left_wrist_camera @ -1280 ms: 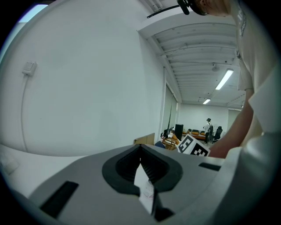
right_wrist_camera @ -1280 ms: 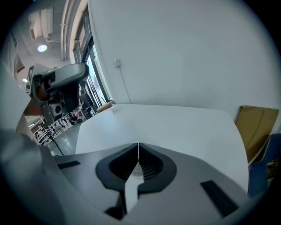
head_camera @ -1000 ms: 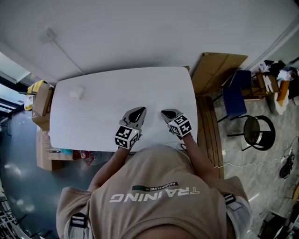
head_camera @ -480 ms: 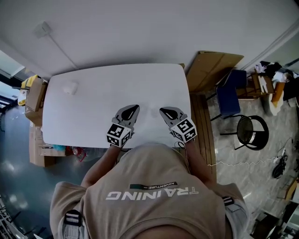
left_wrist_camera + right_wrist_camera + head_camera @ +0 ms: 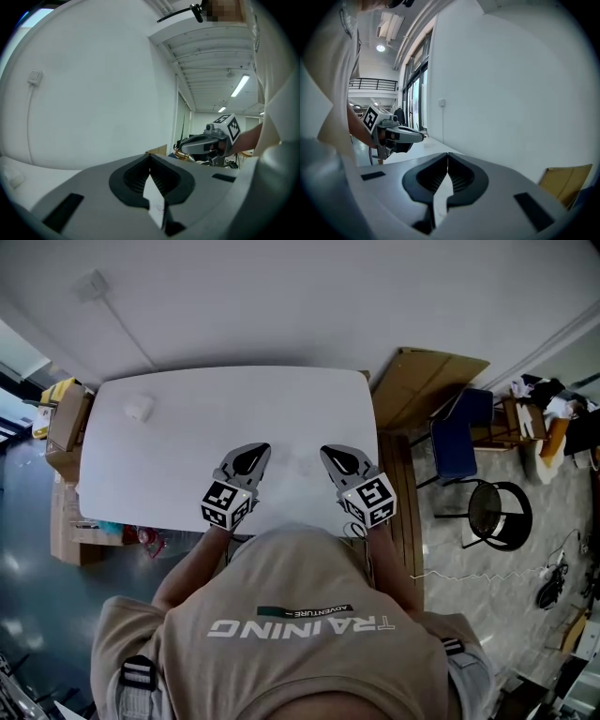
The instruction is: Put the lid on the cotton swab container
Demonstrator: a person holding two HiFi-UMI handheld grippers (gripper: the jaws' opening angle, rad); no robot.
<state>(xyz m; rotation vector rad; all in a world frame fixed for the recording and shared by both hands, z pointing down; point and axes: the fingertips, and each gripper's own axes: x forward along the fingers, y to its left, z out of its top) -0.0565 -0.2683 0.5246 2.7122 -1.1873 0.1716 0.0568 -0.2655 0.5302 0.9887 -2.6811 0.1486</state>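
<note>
Claws closed tip to tip, holding nothing: left gripper (image 5: 250,455), right gripper (image 5: 336,458), over near edge of table (image 5: 197,395). Small white object (image 5: 139,409), likely cotton swab container, far-left corner, well apart. Lid not discernible. Seemingly pre-approach; next calls for reaching left, jaws opening.

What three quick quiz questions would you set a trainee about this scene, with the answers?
1. True or false: the left gripper is holding a lid.
2. Multiple choice: the small white object on the table lies near A) the far left corner, B) the middle, C) the near right corner.
3. Fill in: the fingers of both grippers are ___.

Key:
1. False. It is shut with nothing in it, and so is the right gripper.
2. A.
3. Shut.
</note>
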